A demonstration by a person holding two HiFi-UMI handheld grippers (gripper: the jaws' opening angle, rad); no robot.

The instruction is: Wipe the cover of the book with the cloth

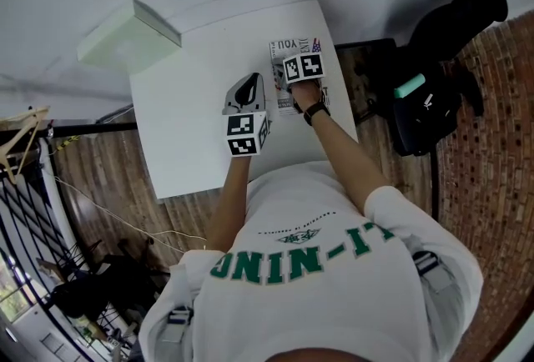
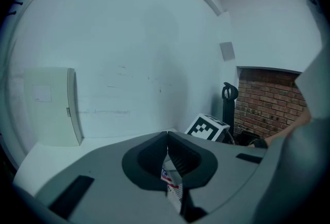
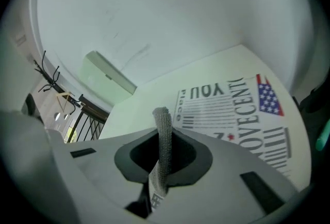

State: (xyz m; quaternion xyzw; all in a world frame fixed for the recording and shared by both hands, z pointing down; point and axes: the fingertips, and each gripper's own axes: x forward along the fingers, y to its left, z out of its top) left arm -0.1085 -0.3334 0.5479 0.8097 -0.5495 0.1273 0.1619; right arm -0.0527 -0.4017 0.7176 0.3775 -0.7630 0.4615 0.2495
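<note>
The book (image 1: 285,49) lies flat near the far right corner of the white table (image 1: 192,102). Its white cover (image 3: 232,109) carries black print and a small flag. My right gripper (image 1: 300,68) is over the book, shut on a grey cloth (image 3: 162,120) that sticks up between its jaws (image 3: 165,140). My left gripper (image 1: 249,83) is just left of the book, jaws shut (image 2: 167,138). A sliver of the printed cover (image 2: 173,187) shows through the slit between them; I cannot tell whether it is pinched. The right gripper's marker cube (image 2: 209,127) sits ahead on the right.
A pale green flat box (image 1: 129,35) sits at the table's far left corner, against the white wall. A black bag (image 1: 434,93) stands on the floor to the right, by the brick. A rack with hangers (image 1: 21,143) is at the left.
</note>
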